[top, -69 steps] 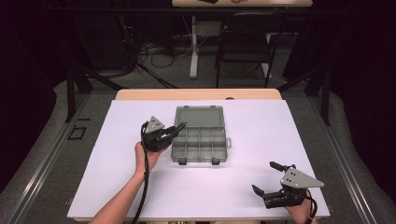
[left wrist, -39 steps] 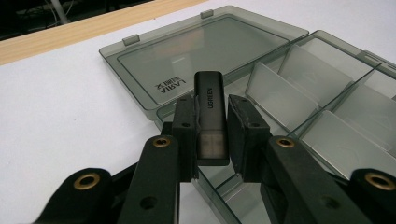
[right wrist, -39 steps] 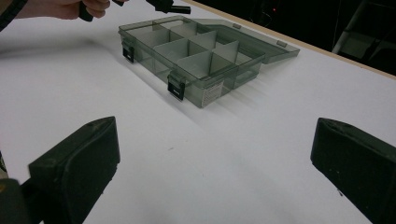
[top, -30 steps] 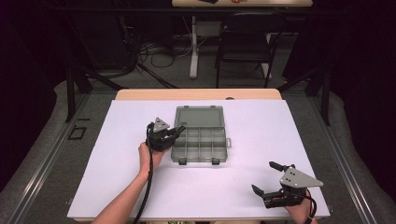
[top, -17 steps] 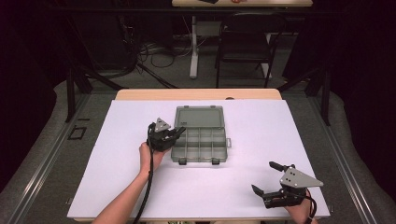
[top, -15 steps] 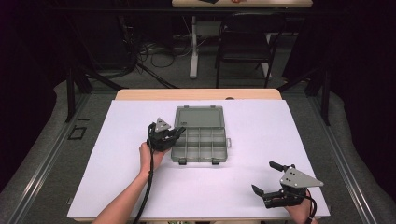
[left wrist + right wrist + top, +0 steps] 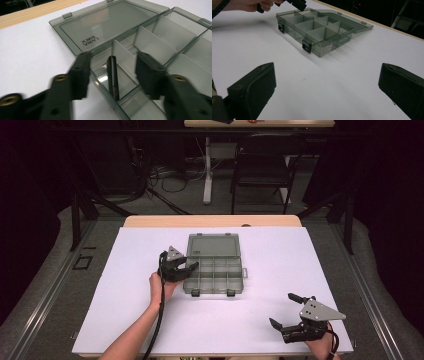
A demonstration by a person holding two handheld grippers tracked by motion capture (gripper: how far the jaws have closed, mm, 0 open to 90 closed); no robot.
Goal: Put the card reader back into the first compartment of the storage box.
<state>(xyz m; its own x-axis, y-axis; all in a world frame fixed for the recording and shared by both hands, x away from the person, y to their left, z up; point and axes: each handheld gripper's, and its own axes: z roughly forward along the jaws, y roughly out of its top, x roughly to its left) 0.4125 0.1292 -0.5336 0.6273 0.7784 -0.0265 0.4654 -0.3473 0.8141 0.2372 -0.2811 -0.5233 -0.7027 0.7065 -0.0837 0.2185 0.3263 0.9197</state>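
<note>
Both grippers' fingers gape; the left gripper [image 7: 112, 72] view reveals a dark rod [image 7: 113, 77] inside the organizer box [image 7: 215, 265].

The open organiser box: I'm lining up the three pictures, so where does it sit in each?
High view: organiser box at table centre, beside the left gripper.
Left gripper view: box just beyond the jaws.
Right gripper view: box upper centre.
Shared landmark: its flat-lying lid.
</note>
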